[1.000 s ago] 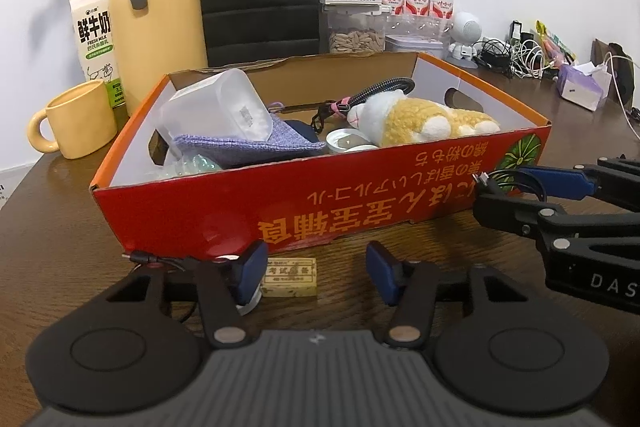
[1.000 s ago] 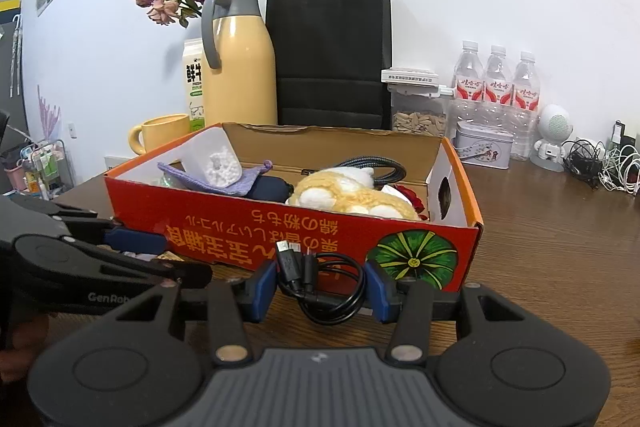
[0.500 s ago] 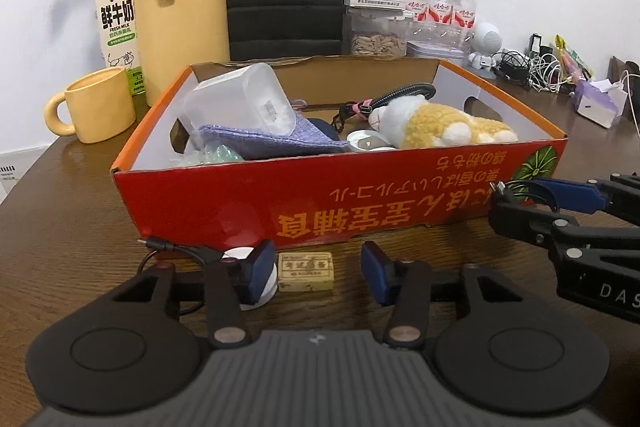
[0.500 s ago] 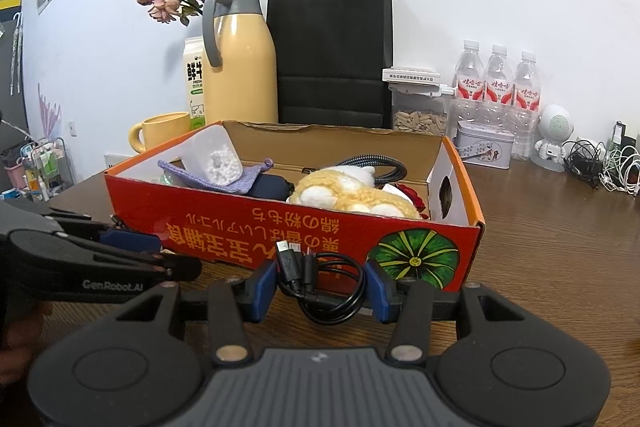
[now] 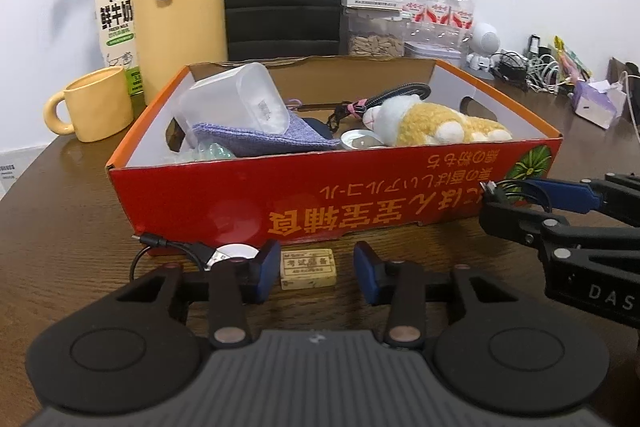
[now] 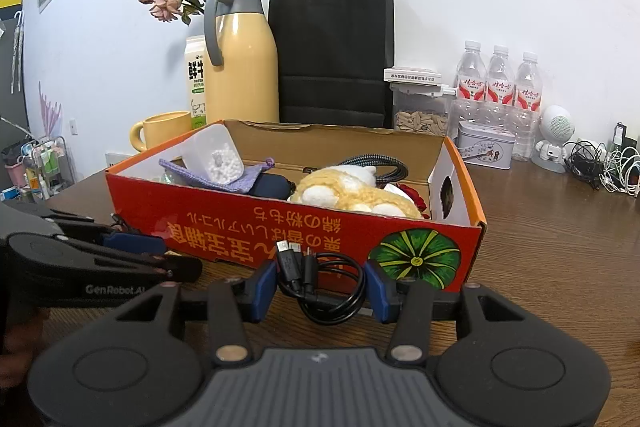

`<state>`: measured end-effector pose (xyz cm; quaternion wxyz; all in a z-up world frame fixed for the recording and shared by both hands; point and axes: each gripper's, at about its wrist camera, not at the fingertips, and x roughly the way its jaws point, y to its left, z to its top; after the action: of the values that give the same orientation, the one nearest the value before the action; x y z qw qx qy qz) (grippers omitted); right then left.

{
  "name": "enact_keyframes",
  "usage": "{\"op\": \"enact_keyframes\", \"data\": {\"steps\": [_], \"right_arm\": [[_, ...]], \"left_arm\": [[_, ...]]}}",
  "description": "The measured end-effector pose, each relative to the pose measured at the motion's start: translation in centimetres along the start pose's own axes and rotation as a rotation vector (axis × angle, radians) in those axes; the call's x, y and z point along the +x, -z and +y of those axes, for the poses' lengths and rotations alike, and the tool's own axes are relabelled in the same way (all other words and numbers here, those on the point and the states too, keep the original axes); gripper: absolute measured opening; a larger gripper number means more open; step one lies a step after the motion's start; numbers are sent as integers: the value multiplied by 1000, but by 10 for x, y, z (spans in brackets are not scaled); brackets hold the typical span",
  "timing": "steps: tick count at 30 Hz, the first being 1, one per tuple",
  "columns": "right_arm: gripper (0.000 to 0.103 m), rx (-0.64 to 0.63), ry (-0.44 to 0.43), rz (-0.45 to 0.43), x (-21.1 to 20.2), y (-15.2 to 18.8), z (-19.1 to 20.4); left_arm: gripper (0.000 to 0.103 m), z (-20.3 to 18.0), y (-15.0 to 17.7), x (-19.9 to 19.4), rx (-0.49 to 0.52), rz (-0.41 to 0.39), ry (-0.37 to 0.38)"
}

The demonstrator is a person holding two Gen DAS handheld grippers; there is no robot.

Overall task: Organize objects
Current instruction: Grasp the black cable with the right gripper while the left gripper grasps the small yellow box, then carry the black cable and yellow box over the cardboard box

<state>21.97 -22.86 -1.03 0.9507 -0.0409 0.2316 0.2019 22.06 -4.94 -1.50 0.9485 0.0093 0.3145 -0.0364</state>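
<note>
Low in the frame, the left gripper point(image 5: 315, 271) has just been closing around the eraser point(image 5: 307, 269) on the table point(image 5: 60, 227), fingers not yet touching it. The right gripper point(image 6: 320, 285) clamps a coiled cable point(image 6: 320, 287) before the red box point(image 6: 224, 223).

Red box point(image 5: 240, 211) with orange print, green flower motif; beside it yellow mug point(image 5: 96, 105), yellow jug point(image 5: 180, 7); black bag point(image 6: 332, 51) behind.

1. the table point(image 5: 60, 227) is dark wood with a slight sheen.
2. the box point(image 5: 320, 203) is printed cardboard, brown and matt inside.
3. the toy point(image 5: 440, 125) is fuzzy plush.
4. the cloth point(image 5: 260, 141) is knitted.
5. the container point(image 5: 236, 99) is frosted plastic.
6. the mug point(image 5: 96, 107) looks glazed.
</note>
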Motion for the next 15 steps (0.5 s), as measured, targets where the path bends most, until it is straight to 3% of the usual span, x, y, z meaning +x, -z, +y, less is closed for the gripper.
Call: {"op": "enact_keyframes", "data": {"steps": [4, 7, 15], "right_arm": [[46, -1, 0, 1, 0, 0, 1], [46, -2, 2, -1, 1, 0, 1], [46, -9, 10, -6, 1, 1, 1]], "left_arm": [[41, -1, 1, 7, -17, 23, -20], [31, -2, 3, 6, -14, 13, -22], [31, -6, 5, -3, 2, -36, -19]]}}
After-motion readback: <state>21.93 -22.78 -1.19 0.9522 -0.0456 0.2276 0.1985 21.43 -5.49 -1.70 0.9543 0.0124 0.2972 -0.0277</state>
